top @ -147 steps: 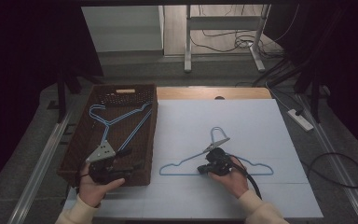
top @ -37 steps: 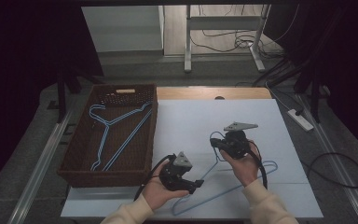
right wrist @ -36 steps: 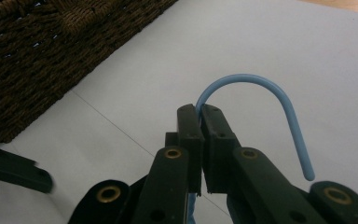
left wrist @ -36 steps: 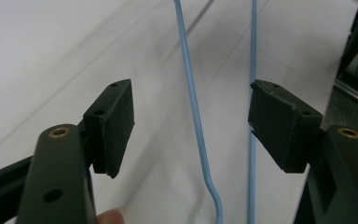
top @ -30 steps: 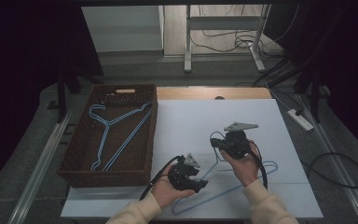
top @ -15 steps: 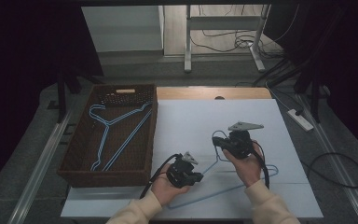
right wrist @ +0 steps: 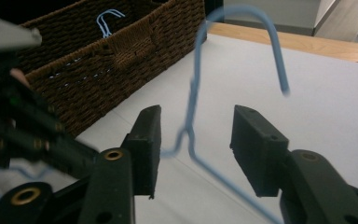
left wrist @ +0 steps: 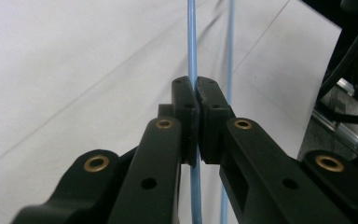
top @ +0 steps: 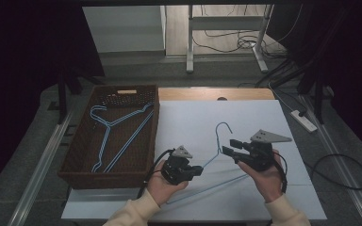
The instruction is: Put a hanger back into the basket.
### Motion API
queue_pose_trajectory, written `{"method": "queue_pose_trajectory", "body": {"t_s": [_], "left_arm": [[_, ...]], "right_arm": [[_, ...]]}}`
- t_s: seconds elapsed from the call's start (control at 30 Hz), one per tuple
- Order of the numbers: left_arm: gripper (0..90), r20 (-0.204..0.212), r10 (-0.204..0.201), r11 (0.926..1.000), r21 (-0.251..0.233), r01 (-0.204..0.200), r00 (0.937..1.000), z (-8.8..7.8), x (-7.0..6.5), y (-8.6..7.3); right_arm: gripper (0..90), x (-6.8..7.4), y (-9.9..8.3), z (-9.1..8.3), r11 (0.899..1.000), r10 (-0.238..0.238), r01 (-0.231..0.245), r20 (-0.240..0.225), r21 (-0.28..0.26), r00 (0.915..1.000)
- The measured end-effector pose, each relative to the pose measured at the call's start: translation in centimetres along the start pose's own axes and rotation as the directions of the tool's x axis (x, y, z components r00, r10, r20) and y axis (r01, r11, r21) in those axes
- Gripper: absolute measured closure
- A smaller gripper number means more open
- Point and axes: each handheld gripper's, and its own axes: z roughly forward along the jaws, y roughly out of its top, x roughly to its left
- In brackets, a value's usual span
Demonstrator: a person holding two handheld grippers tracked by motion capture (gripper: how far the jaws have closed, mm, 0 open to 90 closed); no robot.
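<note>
Left gripper (top: 199, 169): jaws clamped on one wire arm of the blue hanger (top: 217, 155); in the left gripper view the pads (left wrist: 186, 105) pinch the wire (left wrist: 192, 56) between them, a second wire of the same hanger running just beside on the right.
Left hand (top: 162, 186): comes in over the near edge of the desk, left of its middle.
Right gripper (top: 230, 148): jaws have just been opening; they stand at a middling gap, parted on either side of the hanger's twisted neck (right wrist: 186, 135), with the pads not pressing on it.
Right hand (top: 266, 176): near the near-right part of the desk, gripper pointing left toward the hanger's neck.
Blue hanger: on the white desk (top: 264, 113), about its middle toward the near edge; hook (right wrist: 261, 28) points to the far edge, long bottom wire runs toward the near edge between the two hands. Whether the neck is lifted off the surface I cannot tell.
Basket (top: 80, 155): brown wicker, along the left edge of the desk, just beside the left hand.
Basket contents: more blue hangers (top: 108, 134) lying flat inside, overlapping.
Floor beyond desk: a white power strip (top: 303, 120) and dark cables (top: 339, 165) off the right edge.
</note>
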Motion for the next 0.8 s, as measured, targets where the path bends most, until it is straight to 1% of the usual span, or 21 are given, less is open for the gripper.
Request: {"method": "queue_pose_trajectory", "body": {"t_s": [0.03, 0.07, 0.1, 0.27, 0.33, 0.4, 0.43, 0.63, 0.73, 0.77, 0.8], "left_arm": [[87.2, 0.000, 0.000, 1.0000, 0.000, 0.000, 1.0000, 0.0, 0.0, 0.0], [87.2, -0.002, -0.001, 0.9999, -0.014, 0.001, 1.0000, -0.4, 0.0, 0.2], [87.2, -0.002, -0.002, 0.9998, -0.022, 0.002, 1.0000, -0.8, 0.1, 0.3], [87.2, -0.004, -0.008, 0.9982, -0.059, 0.008, 1.0000, -2.1, 0.2, 0.8], [87.3, -0.005, -0.009, 0.9971, -0.075, 0.008, 1.0000, -2.7, 0.3, 1.0], [87.3, -0.003, -0.009, 0.9963, -0.085, 0.009, 1.0000, -3.3, 0.4, 1.3], [87.2, -0.003, -0.009, 0.9963, -0.085, 0.009, 1.0000, -3.3, 0.4, 1.3], [87.3, -0.011, -0.015, 0.9921, -0.125, 0.013, 0.9998, -4.9, 0.8, 1.9], [87.3, -0.010, -0.012, 0.9892, -0.146, 0.011, 0.9999, -6.0, 1.1, 2.2], [87.3, -0.011, -0.016, 0.9863, -0.164, 0.014, 0.9998, -6.7, 1.3, 2.5], [87.3, -0.011, -0.016, 0.9863, -0.164, 0.014, 0.9998, -6.7, 1.3, 2.5]], "right_arm": [[52.3, 0.0, 0.0, 0.0, 1.000, 0.000, 0.000, 0.000, 0.000, 1.0000], [51.5, -0.1, -0.2, -0.3, 1.000, 0.000, 0.000, 0.000, -0.008, 1.0000], [50.4, -0.2, -0.6, -1.0, 1.000, -0.003, 0.003, -0.001, -0.018, 1.0000], [48.6, -1.0, -2.0, -3.2, 0.999, -0.006, 0.006, 0.005, -0.049, 1.0000], [48.5, -1.1, -2.1, -3.4, 0.998, -0.007, 0.008, 0.008, -0.055, 0.9999], [47.2, -1.5, -2.7, -4.0, 0.998, -0.003, 0.004, 0.021, -0.058, 0.9998], [47.2, -1.5, -2.7, -4.0, 0.998, -0.003, 0.004, 0.021, -0.058, 0.9998], [45.6, -2.4, -3.7, -4.3, 0.999, 0.025, -0.024, 0.037, -0.047, 0.9990], [43.1, -2.8, -4.2, -4.2, 0.999, 0.036, -0.034, 0.058, -0.036, 0.9977], [41.9, -3.1, -4.5, -4.1, 0.999, 0.037, -0.036, 0.061, -0.031, 0.9974], [41.9, -3.1, -4.5, -4.1, 0.999, 0.037, -0.036, 0.061, -0.031, 0.9974]]}}
